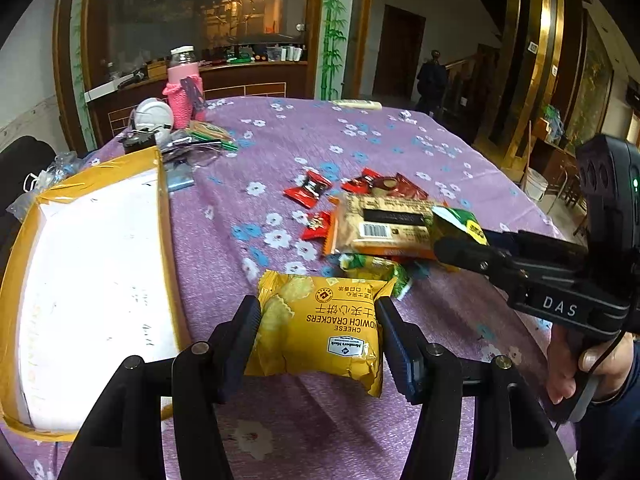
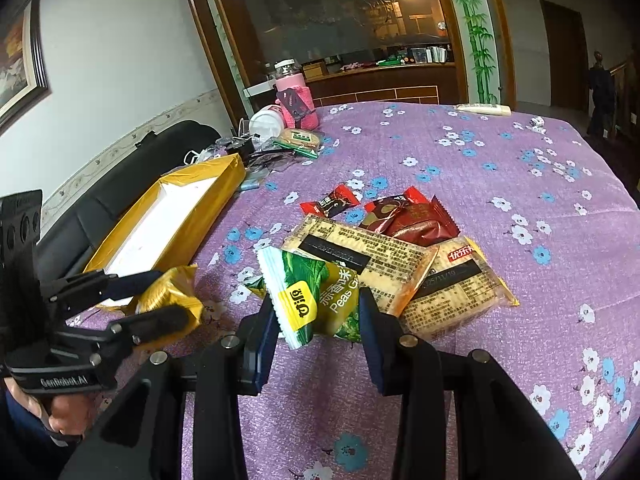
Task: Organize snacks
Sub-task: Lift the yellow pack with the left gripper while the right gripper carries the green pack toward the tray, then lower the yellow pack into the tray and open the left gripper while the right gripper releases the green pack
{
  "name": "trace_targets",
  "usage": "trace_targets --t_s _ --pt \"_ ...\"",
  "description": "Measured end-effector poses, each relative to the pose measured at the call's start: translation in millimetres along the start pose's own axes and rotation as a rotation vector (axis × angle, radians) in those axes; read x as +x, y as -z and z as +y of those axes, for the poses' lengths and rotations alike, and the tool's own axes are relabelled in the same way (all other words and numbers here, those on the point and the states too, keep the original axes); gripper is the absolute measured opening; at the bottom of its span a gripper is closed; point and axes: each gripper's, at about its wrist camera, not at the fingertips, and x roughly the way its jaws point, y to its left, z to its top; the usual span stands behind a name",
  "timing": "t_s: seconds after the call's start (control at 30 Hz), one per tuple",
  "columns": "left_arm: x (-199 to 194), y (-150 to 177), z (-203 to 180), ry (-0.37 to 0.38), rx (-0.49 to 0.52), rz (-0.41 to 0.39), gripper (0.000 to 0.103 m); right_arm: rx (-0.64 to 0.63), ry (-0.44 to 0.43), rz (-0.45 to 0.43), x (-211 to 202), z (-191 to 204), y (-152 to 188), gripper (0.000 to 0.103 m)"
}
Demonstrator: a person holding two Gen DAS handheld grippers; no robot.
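Nearest the lens, the left gripper (image 1: 316, 308), pads pressed in on either side of a yellow pack of cheese sandwich crackers (image 1: 320, 320) and holding it just off the purple floral cloth of the worktop (image 1: 360, 140), to judge by the sagging lower corner. Held by its two side edges, probably so that the flat face stays level for a drop into the yellow-taped, white-lined box (image 1: 168, 240) just to the left, open side up and seemingly the place for sorted snacks. Pack nearly square in this view, so long axis hard to call; print upside down to the camera, its lines running across from pad to pad, crimped ends pointing away and toward the lens. In the right wrist view, the right gripper (image 2: 316, 300) closed on a green packet of peas (image 2: 308, 280) at the near edge of the loose pile, over the clear-wrapped cracker packs (image 2: 360, 260), with red-wrapped sweets (image 2: 332, 202) beyond. Long axis of that packet lying roughly across the pads, tilted, white crimped seal toward the left finger. Likely gripped there as the topmost, easiest piece to lift away.
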Motion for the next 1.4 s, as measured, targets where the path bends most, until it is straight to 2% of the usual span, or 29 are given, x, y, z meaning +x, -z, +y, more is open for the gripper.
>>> trace_targets --t_s 0.63,0.8,0.97,1.2,1.4 --pt "-25 0 35 -0.005 -0.073 -0.064 0.062 -0.006 0.039 0.003 3 0 1 0.037" --pt "-36 3 48 -0.018 -0.087 -0.085 0.062 0.026 0.050 0.008 3 -1 0 0.037" --pt "-49 4 64 -0.039 -0.106 -0.112 0.062 0.030 0.057 0.009 -3 16 -4 0.037" --pt "-55 7 91 -0.067 -0.155 -0.126 0.062 -0.039 -0.013 0.026 -5 64 -12 0.037" --pt "-61 6 117 -0.117 -0.191 -0.139 0.062 -0.040 -0.090 0.070 2 86 -25 0.037"
